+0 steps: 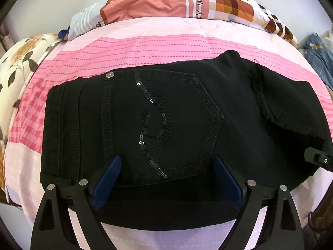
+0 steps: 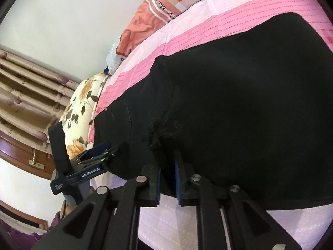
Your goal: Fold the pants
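Black pants lie folded on the pink bed sheet, the sequined back pocket facing up and the waistband at the left. My left gripper is open, its blue pads resting on the near edge of the pants below the pocket. My right gripper is shut on a frayed fold of the pants at their near edge. The left gripper also shows in the right wrist view, to the left on the pants. A tip of the right gripper shows at the right edge of the left wrist view.
A folded peach and checked quilt lies along the bed's far side by the wall. A floral pillow sits at the left. Curtains and a wooden frame stand beyond the bed. Blue cloth lies at the right.
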The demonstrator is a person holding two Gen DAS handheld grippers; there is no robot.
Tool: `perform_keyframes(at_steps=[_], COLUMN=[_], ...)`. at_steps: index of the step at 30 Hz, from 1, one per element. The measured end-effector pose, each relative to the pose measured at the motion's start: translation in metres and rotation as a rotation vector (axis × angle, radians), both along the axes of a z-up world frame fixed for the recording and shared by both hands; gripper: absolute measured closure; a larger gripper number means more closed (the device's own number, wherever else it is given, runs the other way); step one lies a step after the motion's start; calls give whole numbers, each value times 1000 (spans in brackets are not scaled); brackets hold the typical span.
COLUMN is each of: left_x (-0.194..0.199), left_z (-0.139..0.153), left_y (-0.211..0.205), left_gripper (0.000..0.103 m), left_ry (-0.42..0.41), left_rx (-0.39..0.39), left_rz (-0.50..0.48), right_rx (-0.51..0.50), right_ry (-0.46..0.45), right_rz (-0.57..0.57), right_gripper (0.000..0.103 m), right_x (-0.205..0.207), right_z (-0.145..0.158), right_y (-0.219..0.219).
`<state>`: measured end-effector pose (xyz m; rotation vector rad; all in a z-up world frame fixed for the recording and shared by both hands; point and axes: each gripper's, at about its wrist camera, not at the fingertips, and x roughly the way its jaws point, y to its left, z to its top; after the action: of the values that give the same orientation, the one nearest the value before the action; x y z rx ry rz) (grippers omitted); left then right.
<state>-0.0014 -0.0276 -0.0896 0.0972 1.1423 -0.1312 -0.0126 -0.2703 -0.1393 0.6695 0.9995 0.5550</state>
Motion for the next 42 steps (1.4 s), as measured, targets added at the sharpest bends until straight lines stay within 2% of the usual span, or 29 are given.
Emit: perform_keyframes(at_steps=[5,9,12,14,16,18,21,28,32,35,39,42], left_x=[0,0,0,0,0,0,-1,-2,-2,-2,-4,-3], left_z=[-1,-2,-2,-2,-1,-1,-1,-2,-2,-2,0,0], left_y=[-1,-2,-2,-1,0,1,0,-4,-3,-3,-2,-1], left_gripper=[12,12,12,12,12,12,12,12,12,12,12,12], left_ry=[1,2,5,6,6,4,0,1,2,0,-4,-5], left_rx=[5,14,15,13,11,6,5,17,12,8,-6,-7], left_rz=[-4,-9,-13,-15,-13,-9,-4,-11,-13,-15,-16,-10], right_rx=[28,71,173,273,299,299,284,230,161,177,155,73], right_ry=[8,21,35,28,13,12,7,27,55,61,-31,-73], right_rz=[37,98,131,90,8,-60,-83,26,75,76,75,100], right_gripper=[73,73,73,73,70,69,69,70,79,79,77,77], right_x=[-1,-3,-5,-5,-4,-1,-2,-10,-13,-11,-10,-4], right_z=[-1,-4,-6,-4,-1,-1,-1,-15,-25,-25,0,11], right_y=[6,17,15,-4,-30,-56,-67,-33,-12,-15,-14,-1])
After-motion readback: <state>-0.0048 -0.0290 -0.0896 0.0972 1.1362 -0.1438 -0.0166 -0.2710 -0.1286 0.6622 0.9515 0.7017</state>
